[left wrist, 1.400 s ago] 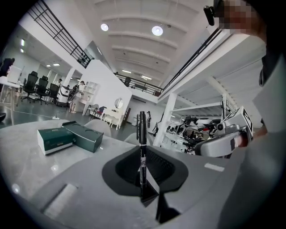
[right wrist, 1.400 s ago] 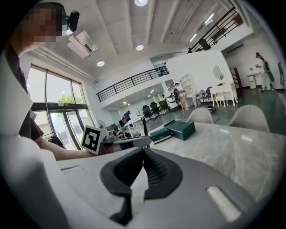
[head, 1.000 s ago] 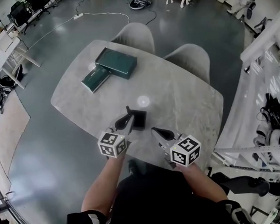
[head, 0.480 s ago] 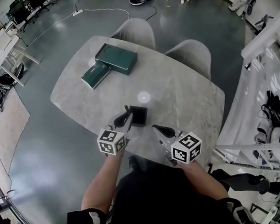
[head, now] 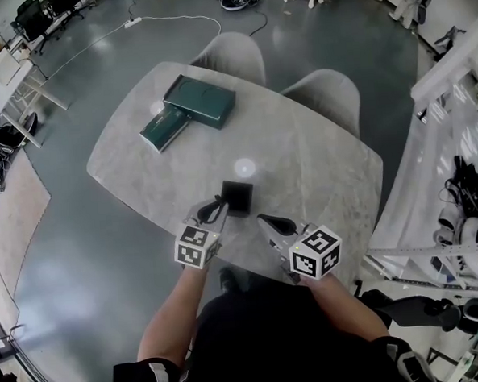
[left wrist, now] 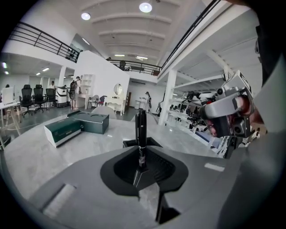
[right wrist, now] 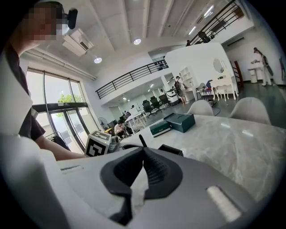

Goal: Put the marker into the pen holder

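black marker (left wrist: 141, 132), gripped low, stands upright just beside the square black pen holder (head: 239, 198).

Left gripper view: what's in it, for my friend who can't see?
The left gripper pinches a black marker upright, with the black pen holder just behind it on a pale table. Two green boxes lie farther left; the right gripper shows at right.

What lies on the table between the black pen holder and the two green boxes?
Nothing stands there. In the head view, the tabletop between the pen holder and the green boxes is bare marble, with only a light reflection on it.
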